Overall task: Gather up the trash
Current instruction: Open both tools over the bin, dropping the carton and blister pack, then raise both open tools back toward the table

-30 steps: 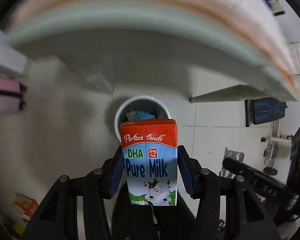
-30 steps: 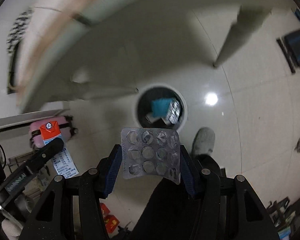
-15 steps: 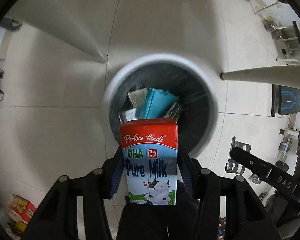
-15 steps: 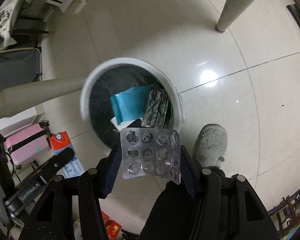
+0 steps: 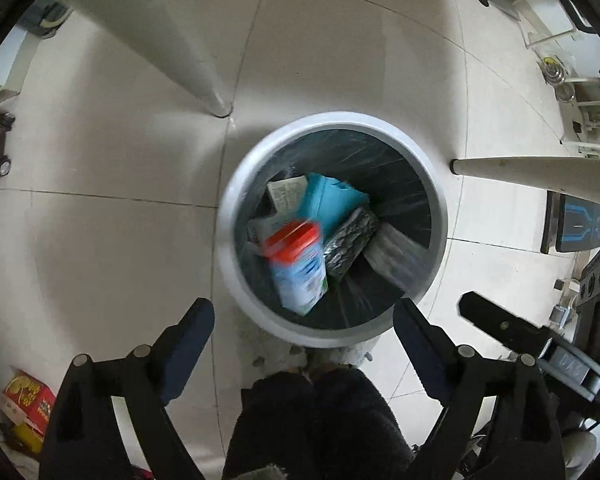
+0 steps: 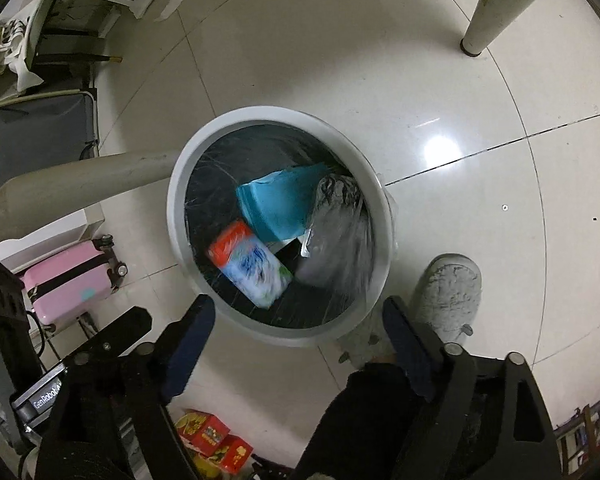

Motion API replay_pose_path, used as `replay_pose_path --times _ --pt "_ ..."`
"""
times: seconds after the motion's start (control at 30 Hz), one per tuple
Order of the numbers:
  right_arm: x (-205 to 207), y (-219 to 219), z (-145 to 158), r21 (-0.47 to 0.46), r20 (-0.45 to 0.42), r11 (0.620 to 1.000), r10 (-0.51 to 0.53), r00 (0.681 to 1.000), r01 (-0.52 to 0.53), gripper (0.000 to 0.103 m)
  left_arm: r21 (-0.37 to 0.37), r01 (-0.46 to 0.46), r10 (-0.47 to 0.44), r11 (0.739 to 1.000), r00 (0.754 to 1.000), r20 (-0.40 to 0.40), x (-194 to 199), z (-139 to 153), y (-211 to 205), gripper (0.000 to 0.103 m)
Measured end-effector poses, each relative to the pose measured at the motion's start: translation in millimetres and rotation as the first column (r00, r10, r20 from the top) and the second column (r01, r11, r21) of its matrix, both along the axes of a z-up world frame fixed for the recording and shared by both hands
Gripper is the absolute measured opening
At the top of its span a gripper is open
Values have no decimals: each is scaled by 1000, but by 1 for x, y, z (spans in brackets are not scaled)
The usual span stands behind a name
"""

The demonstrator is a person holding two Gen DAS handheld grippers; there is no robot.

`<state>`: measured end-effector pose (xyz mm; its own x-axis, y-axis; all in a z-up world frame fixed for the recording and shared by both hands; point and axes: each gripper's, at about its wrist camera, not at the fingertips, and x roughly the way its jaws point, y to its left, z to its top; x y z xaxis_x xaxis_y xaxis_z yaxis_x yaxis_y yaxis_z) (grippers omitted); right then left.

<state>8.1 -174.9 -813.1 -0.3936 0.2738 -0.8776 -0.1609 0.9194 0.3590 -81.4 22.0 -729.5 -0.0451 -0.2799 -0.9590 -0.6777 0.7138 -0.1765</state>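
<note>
Milk carton and blister pack blur inside bin; left gripper and right gripper gape, released.

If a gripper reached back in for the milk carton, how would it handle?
The milk carton looks boxy and undented, so probably stiff enough to pinch. It lies tilted on loose trash in the bin, so it may shift. Weight unclear.

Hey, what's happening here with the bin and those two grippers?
A person holds both grippers over a white trash bin. The left gripper and right gripper both have open, empty jaws. A milk carton and a blurred blister pack are inside the bin, with a blue packet and other trash.
</note>
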Motion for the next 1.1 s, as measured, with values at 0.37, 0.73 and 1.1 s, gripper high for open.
replay_pose_path --times 0.37,0.73,1.1 --pt "-10 11 76 -175 209 962 245 947 -210 100 188 61 -59 980 998 -19 -29 77 -6 92" --pt "-23 12 198 -218 329 931 354 875 -294 100 248 68 -79 966 996 34 -38 179 -17 92" --pt "-40 5 350 -178 379 933 358 854 -312 100 275 39 -69 961 993 100 -55 303 -27 92"
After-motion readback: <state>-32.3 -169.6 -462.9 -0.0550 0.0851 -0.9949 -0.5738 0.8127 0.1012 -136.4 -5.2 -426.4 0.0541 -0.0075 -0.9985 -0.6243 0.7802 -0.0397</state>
